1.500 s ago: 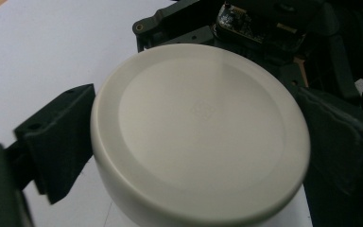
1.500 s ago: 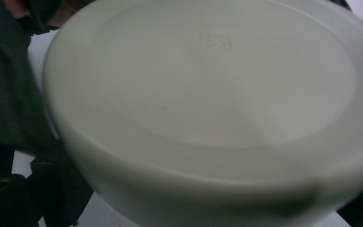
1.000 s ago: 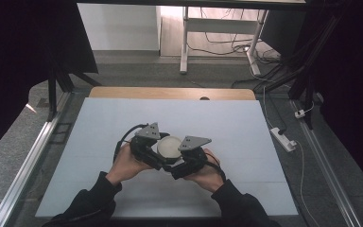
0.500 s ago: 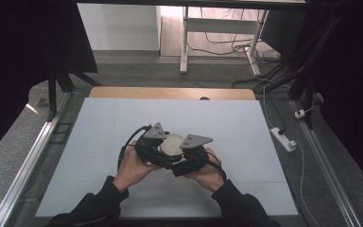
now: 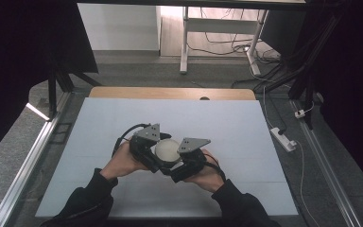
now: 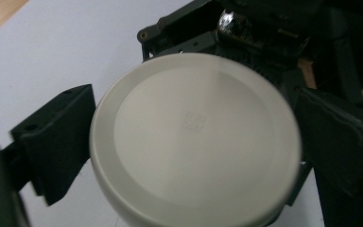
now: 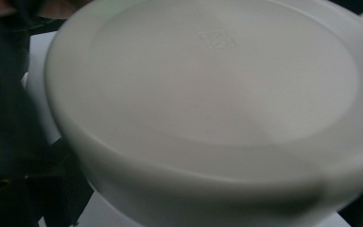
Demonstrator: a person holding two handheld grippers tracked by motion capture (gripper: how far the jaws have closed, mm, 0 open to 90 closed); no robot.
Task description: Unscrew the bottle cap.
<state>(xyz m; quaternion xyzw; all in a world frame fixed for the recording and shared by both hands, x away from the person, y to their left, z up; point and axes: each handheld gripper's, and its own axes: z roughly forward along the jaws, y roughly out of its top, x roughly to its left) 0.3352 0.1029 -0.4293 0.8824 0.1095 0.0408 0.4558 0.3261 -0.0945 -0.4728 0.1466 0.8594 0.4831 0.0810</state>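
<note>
A round, cream-white container (image 5: 167, 150) with a flat lid is held just above the middle of the white table (image 5: 99, 123), between both grippers. My left gripper (image 5: 152, 152) comes at it from the left and my right gripper (image 5: 178, 163) from the right. In the left gripper view the lid (image 6: 196, 137) lies face-on, and the left gripper (image 6: 196, 142) has a black jaw pressed to each side of it. The right gripper view is very close: the container (image 7: 208, 85) spans the frame, and the right gripper (image 7: 184, 189) has dark jaws at the lower corners.
A wooden strip (image 5: 170, 92) runs along the table's far edge. Metal rails (image 5: 33, 165) border both sides. On the floor to the right lies a white power strip (image 5: 283, 138), and desk legs and cables (image 5: 217, 42) stand beyond the table.
The left forearm has swung slightly inward and the left gripper has turned a little around the container. The container and the right gripper have hardly moved.
</note>
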